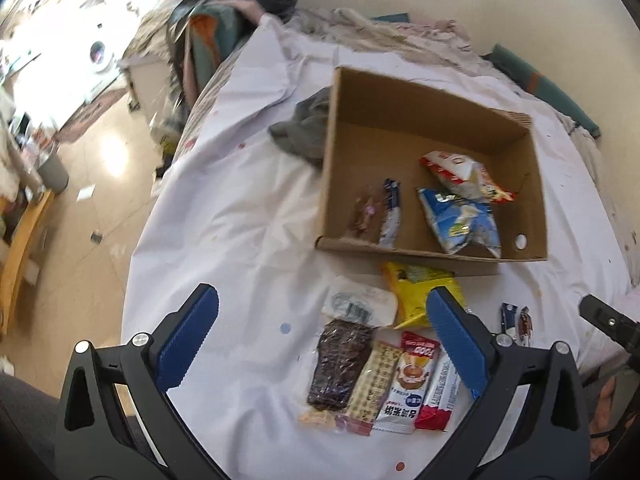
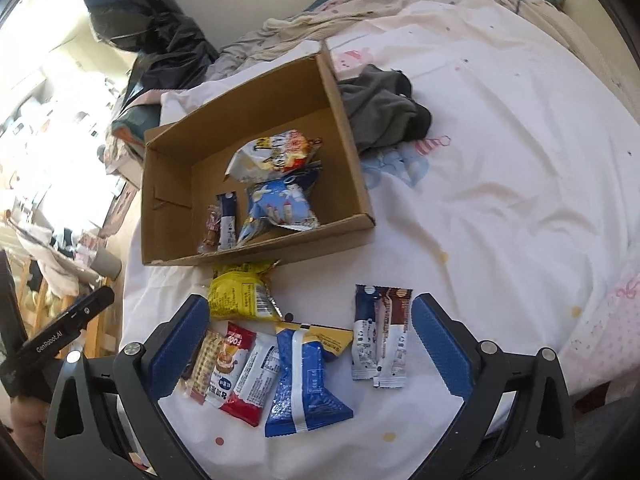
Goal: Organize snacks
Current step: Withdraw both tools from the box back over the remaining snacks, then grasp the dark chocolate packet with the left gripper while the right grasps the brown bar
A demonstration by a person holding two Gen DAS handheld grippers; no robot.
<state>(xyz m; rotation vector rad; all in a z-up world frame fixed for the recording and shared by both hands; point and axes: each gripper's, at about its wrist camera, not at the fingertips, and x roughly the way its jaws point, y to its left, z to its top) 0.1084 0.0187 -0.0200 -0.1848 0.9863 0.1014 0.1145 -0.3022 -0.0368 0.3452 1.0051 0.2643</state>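
We hold the left gripper tilted steeply down over the white bedsheet, its blue-padded fingers spread as wide as they go with nothing pinched between them. Framed loosely between those fingers in the left wrist view lies a row of flat packets, long axes running roughly away from us: a dark brown bar in clear wrap, a tan checked wafer packet, a red-and-white sachet with a cup picture and a white-and-red sachet. Just beyond them sit a pale clear-wrapped cake with a barcode and a crumpled yellow packet, which touches the near wall of the open brown cardboard box.

Inside the box lie a small brown candy and a slim blue-white stick, both lengthwise, beside a puffy blue bag and a red-and-white bag. A grey cloth slumps against the box's left wall.

The right gripper likewise points down at the sheet, jaws fully parted and empty. Between its fingers we see a blue foil pouch with a white stripe, its long axis pointing towards us, and two slim sachets, blue and brown, standing lengthwise, side by side and touching.
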